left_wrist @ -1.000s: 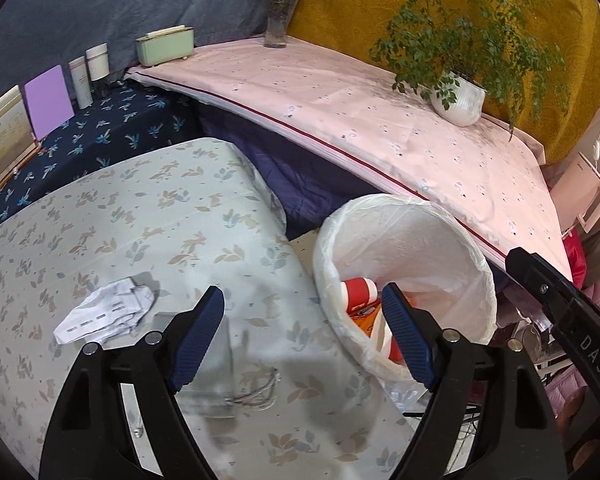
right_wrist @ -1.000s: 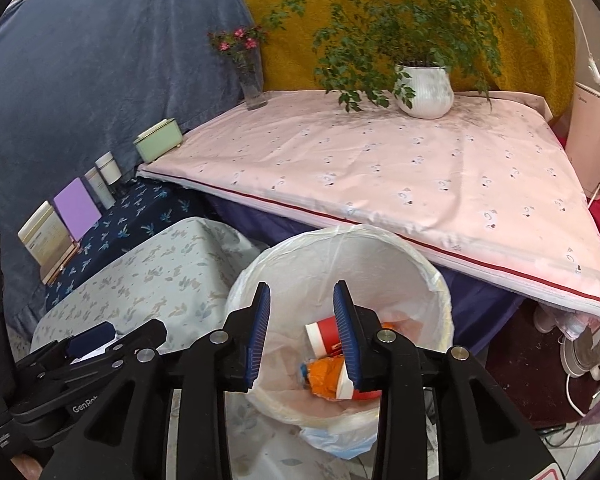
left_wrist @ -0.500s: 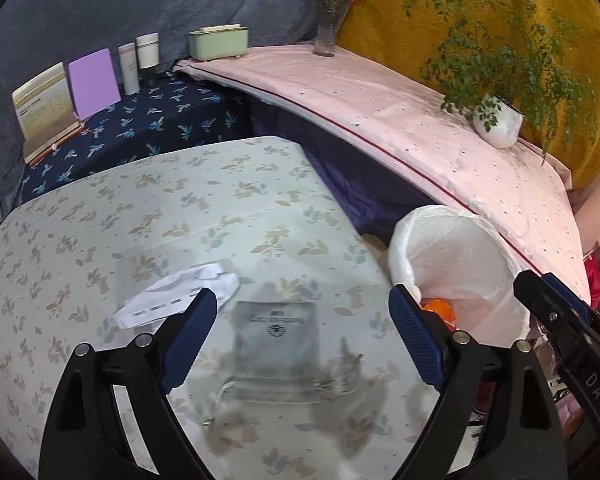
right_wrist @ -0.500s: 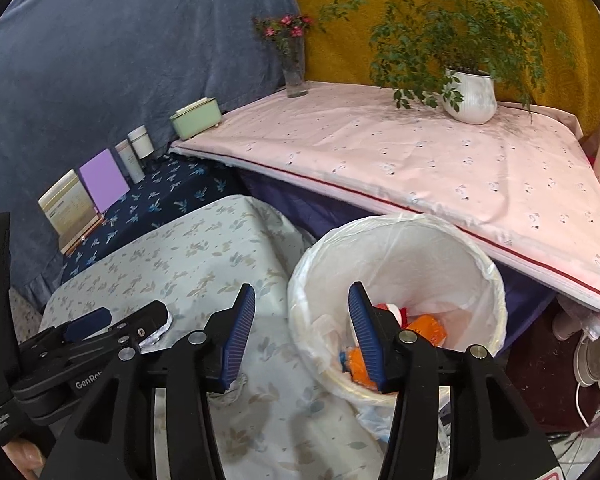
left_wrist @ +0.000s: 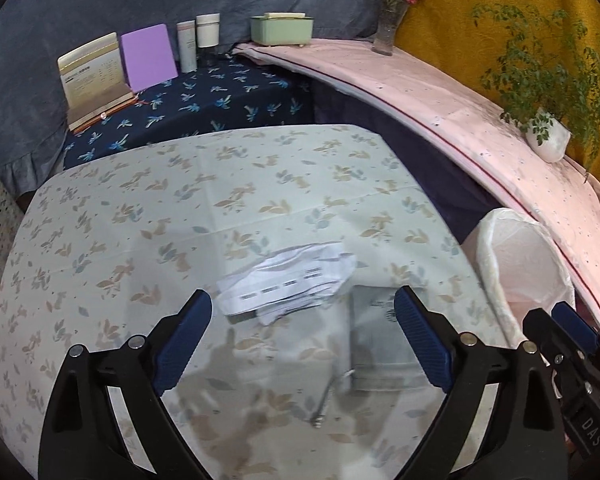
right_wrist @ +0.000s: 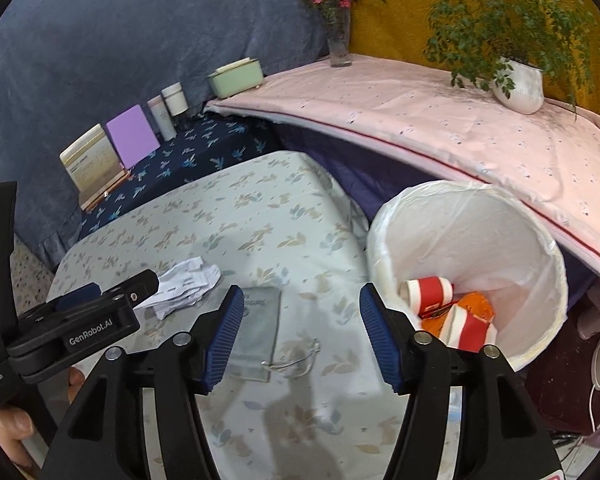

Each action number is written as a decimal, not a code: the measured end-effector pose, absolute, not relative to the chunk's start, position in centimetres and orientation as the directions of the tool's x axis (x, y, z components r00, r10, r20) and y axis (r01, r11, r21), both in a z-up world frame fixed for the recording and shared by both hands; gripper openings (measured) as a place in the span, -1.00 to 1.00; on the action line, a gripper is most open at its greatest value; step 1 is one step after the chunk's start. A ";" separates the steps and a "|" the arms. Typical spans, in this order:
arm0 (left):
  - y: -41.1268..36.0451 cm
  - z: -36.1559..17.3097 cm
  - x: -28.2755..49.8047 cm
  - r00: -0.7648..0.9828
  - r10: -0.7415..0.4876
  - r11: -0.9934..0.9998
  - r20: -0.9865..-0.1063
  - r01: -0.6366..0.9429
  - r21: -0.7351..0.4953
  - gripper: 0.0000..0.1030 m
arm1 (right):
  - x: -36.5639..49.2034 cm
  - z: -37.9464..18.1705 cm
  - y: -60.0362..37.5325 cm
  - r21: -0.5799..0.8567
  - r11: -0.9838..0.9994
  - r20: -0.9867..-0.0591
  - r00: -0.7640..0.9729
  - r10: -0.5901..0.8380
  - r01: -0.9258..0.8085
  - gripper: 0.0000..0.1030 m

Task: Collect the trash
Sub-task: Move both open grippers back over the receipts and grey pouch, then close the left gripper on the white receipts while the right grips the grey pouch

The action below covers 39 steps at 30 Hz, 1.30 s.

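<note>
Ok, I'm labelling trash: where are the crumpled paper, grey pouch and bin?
crumpled paper [left_wrist: 286, 286], left wrist view, its middle
grey pouch [right_wrist: 258, 316], right wrist view, its centre
bin [right_wrist: 460, 188], right wrist view, far rim

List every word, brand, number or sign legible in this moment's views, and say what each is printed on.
"GenRobot.AI": on the black body of the left gripper, seen from the right wrist.
"DAS": on the black body of the right gripper, seen from the left wrist; the word is cut off.
"Data Acquisition System": seemingly, in tiny print on the left gripper's handle.
Crumpled white paper, translucent grey pouch and cream standing card: print too blurred to read.
</note>
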State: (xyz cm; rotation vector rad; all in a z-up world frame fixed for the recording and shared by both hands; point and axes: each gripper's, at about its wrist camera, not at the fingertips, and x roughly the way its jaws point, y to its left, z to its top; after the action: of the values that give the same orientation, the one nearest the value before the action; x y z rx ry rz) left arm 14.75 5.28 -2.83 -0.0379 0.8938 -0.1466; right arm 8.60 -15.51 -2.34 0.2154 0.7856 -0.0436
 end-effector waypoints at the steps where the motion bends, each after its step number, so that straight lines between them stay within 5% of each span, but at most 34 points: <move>1: 5.7 -3.0 14.8 0.616 -0.139 0.990 -0.775 0.108 -0.091 0.71 | 8.8 -2.7 -14.9 0.176 0.978 -0.711 0.701 0.048 0.112 0.17; 23: 7.4 -7.3 19.1 0.550 -0.170 0.971 -0.817 0.236 -0.044 0.67 | 12.1 -9.5 -8.2 0.124 0.989 -0.814 0.578 0.056 0.078 0.38; 39: 5.4 -8.8 19.4 0.505 -0.201 0.964 -0.840 0.255 -0.077 -0.38 | 13.0 -11.5 -7.9 0.084 0.993 -0.830 0.558 0.025 0.080 0.35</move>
State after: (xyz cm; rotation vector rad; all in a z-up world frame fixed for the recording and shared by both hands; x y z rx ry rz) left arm 19.38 5.45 -8.84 0.0594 1.0047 -0.2755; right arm 13.02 -7.94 -11.51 0.1168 0.9795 -0.0326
